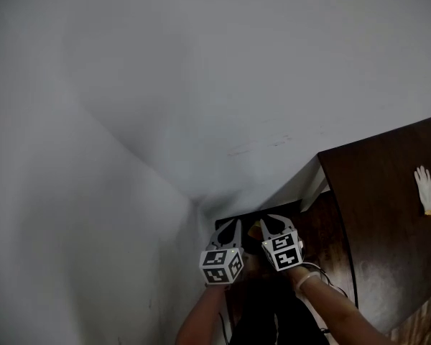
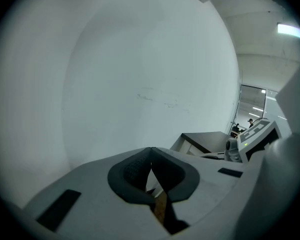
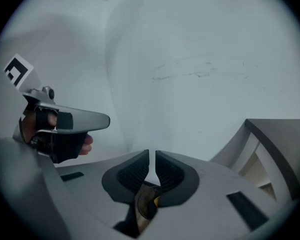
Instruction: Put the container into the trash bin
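Container [image 3: 144, 204] mostly hidden, only a brownish curve
It sits low behind the right gripper [image 3: 152, 155] jaws, clenched to a slit on nothing; left gripper [image 2: 150, 152] jaws clenched empty; bench [image 1: 388, 214] cut off.

Left gripper [image 1: 229, 226] and right gripper [image 1: 273, 223] hover abreast, fingers [image 2: 134, 172] together.
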Motion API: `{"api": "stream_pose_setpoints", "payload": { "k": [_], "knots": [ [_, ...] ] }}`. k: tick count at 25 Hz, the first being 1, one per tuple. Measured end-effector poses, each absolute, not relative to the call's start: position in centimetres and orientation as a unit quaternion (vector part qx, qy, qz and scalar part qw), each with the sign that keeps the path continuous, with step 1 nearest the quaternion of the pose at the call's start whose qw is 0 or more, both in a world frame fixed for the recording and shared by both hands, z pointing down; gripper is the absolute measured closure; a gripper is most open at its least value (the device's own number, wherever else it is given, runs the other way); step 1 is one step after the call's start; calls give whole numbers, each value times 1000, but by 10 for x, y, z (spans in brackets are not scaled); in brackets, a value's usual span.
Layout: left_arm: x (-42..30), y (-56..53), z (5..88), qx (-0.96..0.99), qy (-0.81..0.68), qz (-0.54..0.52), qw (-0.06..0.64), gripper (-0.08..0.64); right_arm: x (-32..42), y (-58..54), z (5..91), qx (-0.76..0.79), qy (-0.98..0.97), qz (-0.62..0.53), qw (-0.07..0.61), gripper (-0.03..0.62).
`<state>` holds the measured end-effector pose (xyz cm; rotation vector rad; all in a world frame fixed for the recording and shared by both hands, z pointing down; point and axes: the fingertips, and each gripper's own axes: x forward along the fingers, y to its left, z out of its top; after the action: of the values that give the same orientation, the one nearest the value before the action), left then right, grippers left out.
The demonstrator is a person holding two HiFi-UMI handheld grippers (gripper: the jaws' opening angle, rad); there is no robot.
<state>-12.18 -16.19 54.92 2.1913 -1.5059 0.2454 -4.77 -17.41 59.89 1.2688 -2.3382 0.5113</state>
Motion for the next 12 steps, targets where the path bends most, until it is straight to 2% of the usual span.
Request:
{"api": "stream_pose_setpoints", "payload": {
  "k": [12],
  "knots": [
    [-117, -137, 485, 805, -552, 69, 207, 540, -31, -145, 522, 473, -851, 170, 151, 555]
  ]
}}
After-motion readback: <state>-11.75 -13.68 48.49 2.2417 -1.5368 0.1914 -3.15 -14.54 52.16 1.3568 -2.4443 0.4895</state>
